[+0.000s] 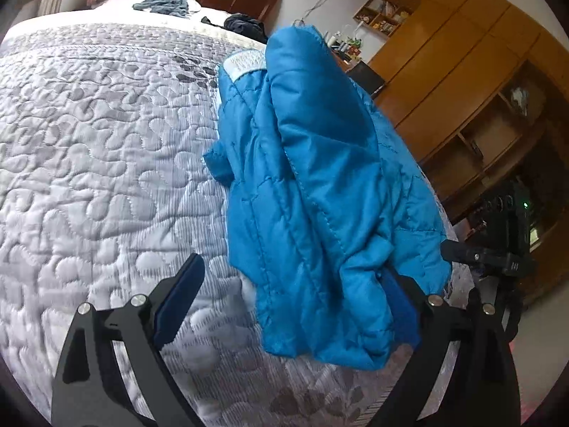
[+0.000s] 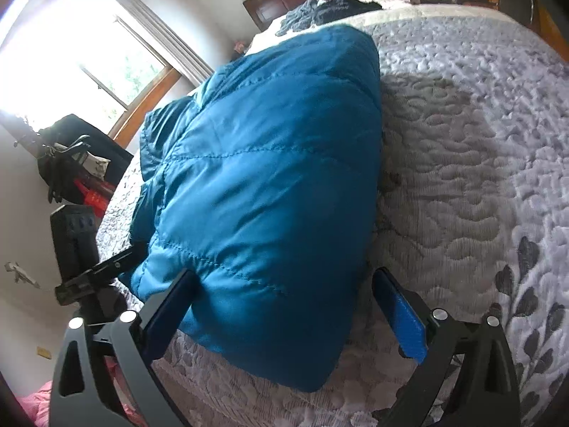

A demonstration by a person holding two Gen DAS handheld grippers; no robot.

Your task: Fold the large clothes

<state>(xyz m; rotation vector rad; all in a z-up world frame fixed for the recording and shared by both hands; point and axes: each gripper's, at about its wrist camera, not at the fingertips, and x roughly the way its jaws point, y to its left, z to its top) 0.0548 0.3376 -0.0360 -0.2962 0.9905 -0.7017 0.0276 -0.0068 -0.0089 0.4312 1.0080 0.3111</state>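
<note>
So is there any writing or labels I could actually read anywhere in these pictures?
Nothing can be read for sure.
White label sewn inside the blue quilted jacket: it carries print, too blurred to read.
Right gripper, seen from the left camera: small white marks on its black body, too small to read.
Shelf items: too small to read.

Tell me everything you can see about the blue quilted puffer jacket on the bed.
The blue quilted puffer jacket is shiny, padded fabric with stitched seams, bunched into a thick folded bundle. A white label shows near its far end. It lies on the grey-and-white patterned quilted bedspread, near the bed's edge. The left gripper and the right gripper are both open, straddling the bundle's near end; one blue-padded finger of the left and one finger of the right appear to touch the fabric.
</note>
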